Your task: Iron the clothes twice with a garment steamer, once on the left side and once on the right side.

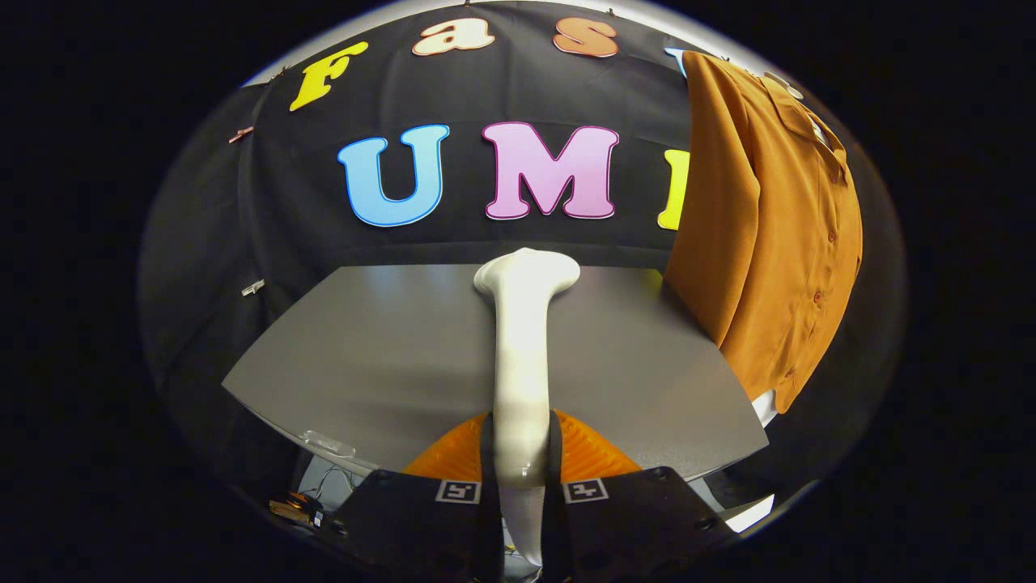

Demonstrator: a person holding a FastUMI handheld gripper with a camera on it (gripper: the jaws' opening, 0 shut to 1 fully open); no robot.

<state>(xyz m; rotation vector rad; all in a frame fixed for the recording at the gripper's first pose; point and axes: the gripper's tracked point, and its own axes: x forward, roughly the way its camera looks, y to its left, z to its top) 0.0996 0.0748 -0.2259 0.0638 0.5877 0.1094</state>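
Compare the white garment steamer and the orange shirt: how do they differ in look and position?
The garment steamer is white, smooth and rigid; the shirt is orange, soft and folded in drapes. The steamer is clamped between the fingers of the gripper, pointing forward over the grey table; the shirt hangs free beyond the fingers, to their right, at the table's edge. The steamer's head does not touch the shirt.

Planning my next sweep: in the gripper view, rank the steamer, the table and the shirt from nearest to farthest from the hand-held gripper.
1. White steamer: clamped between the hand-held gripper fingers, head pointing ahead.
2. Grey table: just beyond the fingers, under the steamer.
3. Orange shirt: hanging off to the right, past the table's right edge.
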